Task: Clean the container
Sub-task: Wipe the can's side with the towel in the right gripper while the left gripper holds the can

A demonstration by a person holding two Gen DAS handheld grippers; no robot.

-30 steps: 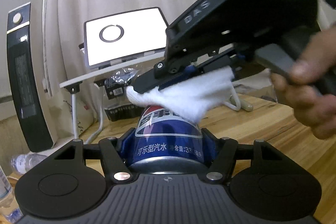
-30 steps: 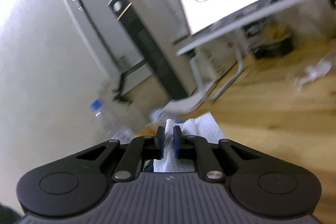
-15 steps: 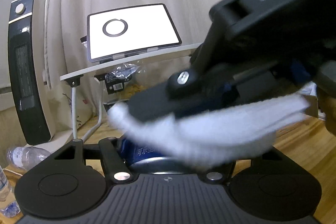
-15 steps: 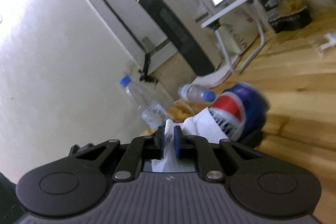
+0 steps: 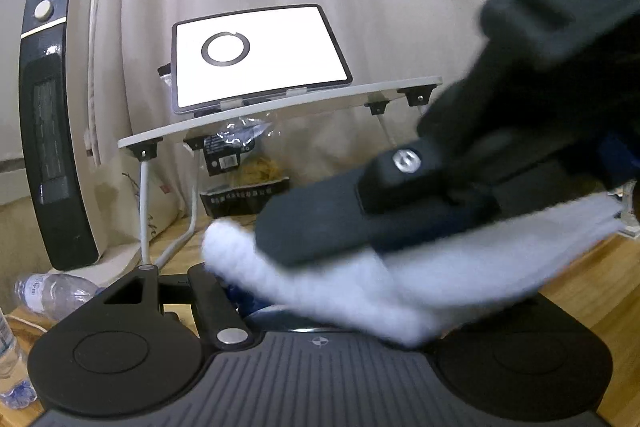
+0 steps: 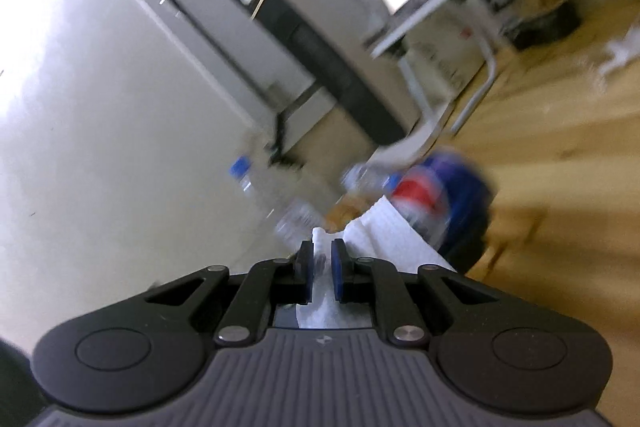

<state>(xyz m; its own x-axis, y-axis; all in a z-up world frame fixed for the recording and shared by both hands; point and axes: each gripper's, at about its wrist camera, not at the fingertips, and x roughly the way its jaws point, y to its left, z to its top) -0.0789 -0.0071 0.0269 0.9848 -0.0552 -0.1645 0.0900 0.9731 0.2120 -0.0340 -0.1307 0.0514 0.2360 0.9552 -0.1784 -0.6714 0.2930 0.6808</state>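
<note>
A blue Pepsi can (image 6: 444,195) is held in my left gripper (image 5: 320,311); in the left wrist view only a sliver of the can (image 5: 256,307) shows, the rest is hidden by a white cloth (image 5: 360,287). My right gripper (image 6: 321,259) is shut on that white cloth (image 6: 384,235), which lies against the can. In the left wrist view the right gripper (image 5: 460,187) fills the right side, just above the can and cloth.
A wooden table (image 6: 560,163) is below. A white stand with a lit tablet (image 5: 256,55), a black tower heater (image 5: 52,131), plastic water bottles (image 5: 52,291) at left, and a snack bag (image 5: 244,183) under the stand. Curtains behind.
The right gripper with the cloth has swept down over the can toward the left gripper, so the cloth now covers most of the can. The left gripper holds still.
</note>
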